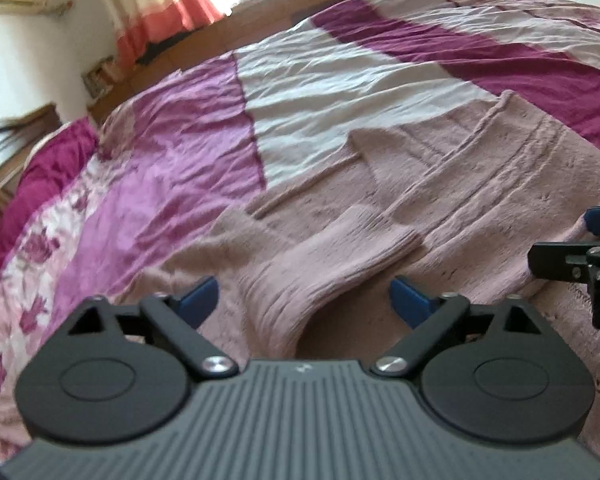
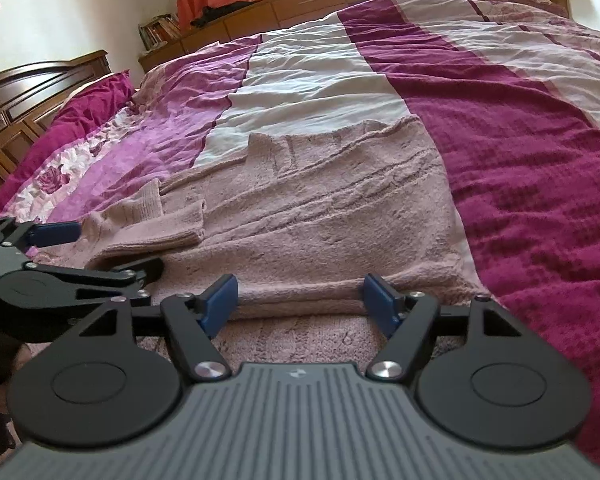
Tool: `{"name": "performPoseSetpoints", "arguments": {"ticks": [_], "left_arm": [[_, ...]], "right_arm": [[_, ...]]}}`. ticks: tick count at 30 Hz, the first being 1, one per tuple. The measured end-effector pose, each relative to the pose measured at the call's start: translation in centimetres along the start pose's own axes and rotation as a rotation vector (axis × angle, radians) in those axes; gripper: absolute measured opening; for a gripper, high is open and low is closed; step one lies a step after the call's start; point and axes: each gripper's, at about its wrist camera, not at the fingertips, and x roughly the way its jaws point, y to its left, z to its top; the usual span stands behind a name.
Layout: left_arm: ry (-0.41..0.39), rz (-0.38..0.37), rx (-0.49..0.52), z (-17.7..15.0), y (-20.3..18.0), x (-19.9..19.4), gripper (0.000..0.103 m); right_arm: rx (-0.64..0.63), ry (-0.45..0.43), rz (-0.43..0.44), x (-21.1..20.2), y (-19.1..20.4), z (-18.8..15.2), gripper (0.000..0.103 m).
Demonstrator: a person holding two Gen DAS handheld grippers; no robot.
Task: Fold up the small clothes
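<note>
A dusty-pink knit sweater [image 1: 440,184] lies flat on the bed, its sleeves folded over the body; it also shows in the right wrist view [image 2: 320,208]. My left gripper [image 1: 304,296] is open just above the near edge, with a folded ribbed sleeve [image 1: 324,264] between its blue pads. My right gripper [image 2: 298,300] is open over the sweater's near hem, where a folded ridge of knit lies between the pads. Each gripper shows at the edge of the other's view: the right one [image 1: 588,240] and the left one [image 2: 60,256].
The sweater lies on a quilt [image 2: 520,140] of magenta, white and lilac stripes. A dark wooden headboard [image 2: 28,96] stands at the left. A low wooden cabinet [image 2: 340,4] with books and curtains runs along the far wall.
</note>
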Motion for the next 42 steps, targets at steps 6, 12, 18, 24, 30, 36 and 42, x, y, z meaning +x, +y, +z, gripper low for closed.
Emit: {"name": "performPoseSetpoints", "arguments": {"ticks": [6,12,18,24,30,36,42], "left_arm": [[-0.029,-0.062,0.019,0.3,-0.6,0.4,0.040],[-0.022,-0.065,-0.125,0.6,1.7,-0.1,0.011],[-0.017,0.011,-0.307,-0.5,6.4,-1.8,0.011],[0.086,0.043,-0.396,-3.3,9.7,-1.8,0.017],[0.164,0.070,-0.436,-5.7,11.3,-2.2,0.037],[0.213,0.110,-0.472,-7.5,12.9,-2.6,0.038],[0.191,0.100,-0.537,-7.6,14.2,-3.3,0.038]], "right_arm": [[0.001,-0.002,0.002,0.0,-0.2,-0.1,0.077],[0.004,-0.002,0.006,0.1,-0.2,-0.2,0.077],[-0.002,-0.001,0.003,0.1,-0.1,-0.3,0.077],[-0.004,-0.002,0.000,0.1,0.0,-0.3,0.077],[-0.004,-0.001,0.001,0.1,-0.1,-0.3,0.077],[-0.007,-0.002,0.000,0.1,-0.1,-0.3,0.077],[-0.013,0.001,-0.008,0.1,-0.1,-0.1,0.077]]}}
